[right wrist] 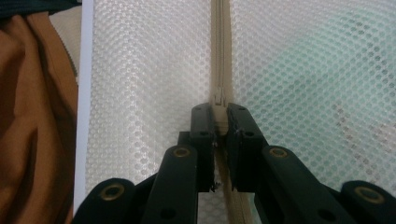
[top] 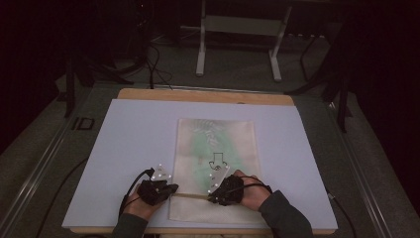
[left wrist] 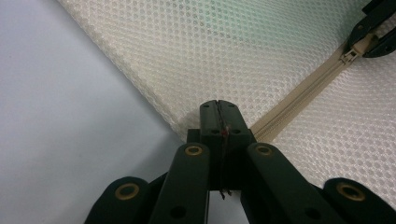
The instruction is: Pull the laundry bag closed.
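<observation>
My right gripper [right wrist: 221, 122] has its jaws pinched on the zipper pull [right wrist: 218, 99]. My left gripper [left wrist: 219, 122] has its jaws pressed together at the corner of the mesh bag [left wrist: 224, 51], right where the zipper [left wrist: 299, 98] ends; I judge it is clamping the bag's edge to anchor it, though the fabric between the pads is hard to make out.

Progress: both grips are set. From the right gripper view, the tape ahead of the pull reads as closed, but I cannot tell what lies behind it. The slide along the track appears still to be done.

The mesh bag lies flat on the white board [top: 133, 144], near its front edge. Its long axis runs away from me; the zipper crosses the near end, from left gripper to right.
</observation>
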Motion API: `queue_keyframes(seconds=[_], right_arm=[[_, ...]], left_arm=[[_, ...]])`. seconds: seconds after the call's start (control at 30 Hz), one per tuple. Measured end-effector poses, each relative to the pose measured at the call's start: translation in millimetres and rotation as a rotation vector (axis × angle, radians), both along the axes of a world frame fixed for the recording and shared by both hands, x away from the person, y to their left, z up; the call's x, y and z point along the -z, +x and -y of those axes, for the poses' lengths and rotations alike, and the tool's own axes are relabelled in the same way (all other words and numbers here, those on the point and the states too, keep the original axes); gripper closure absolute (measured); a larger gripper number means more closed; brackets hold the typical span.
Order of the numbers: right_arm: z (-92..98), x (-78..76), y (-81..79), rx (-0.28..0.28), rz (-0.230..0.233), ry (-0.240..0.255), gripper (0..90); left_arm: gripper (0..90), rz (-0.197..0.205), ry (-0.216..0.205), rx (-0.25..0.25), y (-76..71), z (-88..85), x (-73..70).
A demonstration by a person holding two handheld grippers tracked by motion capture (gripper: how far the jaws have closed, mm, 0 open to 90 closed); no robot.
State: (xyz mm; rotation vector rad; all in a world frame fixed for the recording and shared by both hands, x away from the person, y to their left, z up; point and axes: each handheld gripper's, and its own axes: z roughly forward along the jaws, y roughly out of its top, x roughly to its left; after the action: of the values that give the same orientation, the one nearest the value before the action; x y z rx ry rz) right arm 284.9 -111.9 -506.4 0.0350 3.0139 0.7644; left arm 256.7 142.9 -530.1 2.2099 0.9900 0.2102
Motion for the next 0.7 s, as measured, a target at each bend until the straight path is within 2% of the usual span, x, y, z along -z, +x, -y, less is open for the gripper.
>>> queue_keyframes(seconds=[0.7], right_arm=[[5.9,-1.4,-0.2,0.002,-0.005,-0.011,82.5]], left_arm=[[89.4,-0.001,0.000,0.001,0.0,-0.1,-0.1]])
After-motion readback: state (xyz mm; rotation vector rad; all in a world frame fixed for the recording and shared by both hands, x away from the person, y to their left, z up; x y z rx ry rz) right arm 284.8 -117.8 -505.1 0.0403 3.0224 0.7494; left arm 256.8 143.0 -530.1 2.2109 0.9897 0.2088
